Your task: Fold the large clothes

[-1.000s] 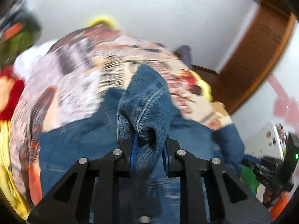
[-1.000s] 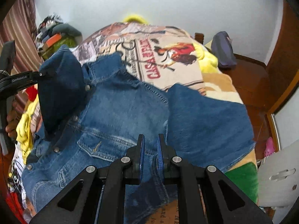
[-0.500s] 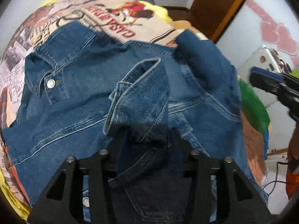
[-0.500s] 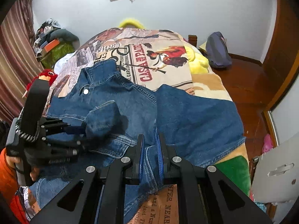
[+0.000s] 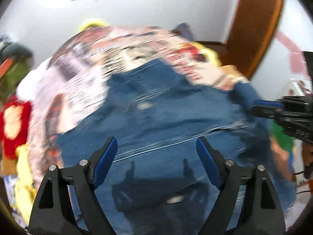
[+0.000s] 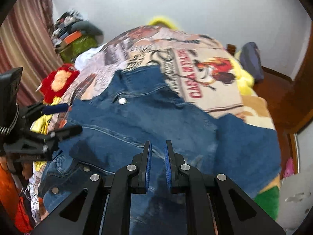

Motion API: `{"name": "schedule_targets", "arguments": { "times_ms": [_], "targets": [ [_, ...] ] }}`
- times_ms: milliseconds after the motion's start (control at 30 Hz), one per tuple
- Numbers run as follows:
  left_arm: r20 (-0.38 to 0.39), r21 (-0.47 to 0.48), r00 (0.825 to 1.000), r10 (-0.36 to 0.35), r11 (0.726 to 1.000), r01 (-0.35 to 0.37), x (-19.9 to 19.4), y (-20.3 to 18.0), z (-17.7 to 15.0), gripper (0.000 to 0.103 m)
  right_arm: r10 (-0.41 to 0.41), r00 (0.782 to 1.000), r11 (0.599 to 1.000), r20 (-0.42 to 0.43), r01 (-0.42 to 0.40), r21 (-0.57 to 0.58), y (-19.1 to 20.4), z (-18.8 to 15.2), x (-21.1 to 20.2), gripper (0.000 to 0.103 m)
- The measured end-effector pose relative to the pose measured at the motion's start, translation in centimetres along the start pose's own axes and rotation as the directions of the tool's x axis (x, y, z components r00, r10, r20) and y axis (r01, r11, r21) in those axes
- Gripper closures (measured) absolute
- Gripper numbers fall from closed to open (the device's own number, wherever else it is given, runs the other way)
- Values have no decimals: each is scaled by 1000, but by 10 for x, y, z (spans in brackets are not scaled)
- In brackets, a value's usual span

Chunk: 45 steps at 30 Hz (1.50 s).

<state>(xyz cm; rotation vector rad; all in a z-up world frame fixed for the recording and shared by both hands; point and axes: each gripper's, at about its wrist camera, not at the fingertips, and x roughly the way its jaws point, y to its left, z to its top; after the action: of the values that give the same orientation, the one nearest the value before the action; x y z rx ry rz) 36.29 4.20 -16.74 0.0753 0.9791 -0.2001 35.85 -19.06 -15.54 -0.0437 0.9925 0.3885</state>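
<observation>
I see the denim jacket [image 6: 148, 121] spread flat on the bed, lying over the printed blanket [image 6: 205, 62] and covering the near part of it, collar toward the far end and one sleeve reaching out to the bed's right edge. A metal button [image 6: 122, 101] shows just below the collar. The left-wrist picture is smeared, but the same blue cloth [image 5: 160, 121] fills its middle.

My left gripper [image 5: 156, 156] hangs over the jacket's near part with its blue-padded fingers spread wide and nothing between them; from the right camera I see it [image 6: 67, 118] at the jacket's left edge, again parted. My right gripper [image 6: 157, 164] has its fingers drawn nearly together, a thin slot left between the pads. Denim lies right beneath and ahead of them, and I cannot tell whether any fold of it is caught there.

Beyond the bed's left edge sit a red plush toy [image 6: 57, 80] and a heap of clothes [image 6: 76, 37] by the striped curtain [image 6: 25, 45]. A dark bag [image 6: 251, 60] rests on the floor off the far right corner.
</observation>
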Motion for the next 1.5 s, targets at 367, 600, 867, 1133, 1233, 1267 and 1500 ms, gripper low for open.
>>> {"name": "schedule_targets", "arguments": {
  "times_ms": [367, 600, 867, 1133, 1233, 1267, 1500],
  "targets": [
    [-230, -87, 965, 123, 985, -146, 73, 92, -83, 21, -163, 957, 975, -241, 118, -189, 31, -27, 97, 94],
    [-206, -186, 975, 87, 974, -127, 78, 101, -102, 13, -222, 961, 940, -166, 165, -300, 20, -50, 93, 94],
    [-204, -156, 970, 132, 974, -165, 77, 94, -109, 5, -311, 943, 891, -118, 246, -381, 24, -67, 83, 94],
    [-203, -151, 968, 148, 972, -180, 76, 93, -115, 2, -286, 951, 915, -117, 235, -329, 7, -74, 60, 80],
    [-204, -158, 968, 145, 971, -179, 77, 94, -115, 2, -416, 904, 874, -97, 369, -317, -14, -81, 50, 27],
    [-201, -160, 969, 146, 971, -180, 77, 94, -115, 2, -408, 907, 885, -100, 366, -289, -22, -82, 45, 27],
    [-182, -99, 958, 222, 965, -243, 59, 81, -103, 3, -224, 969, 972, -109, 230, 47, -82, -89, -13, 27]
  ]
}}
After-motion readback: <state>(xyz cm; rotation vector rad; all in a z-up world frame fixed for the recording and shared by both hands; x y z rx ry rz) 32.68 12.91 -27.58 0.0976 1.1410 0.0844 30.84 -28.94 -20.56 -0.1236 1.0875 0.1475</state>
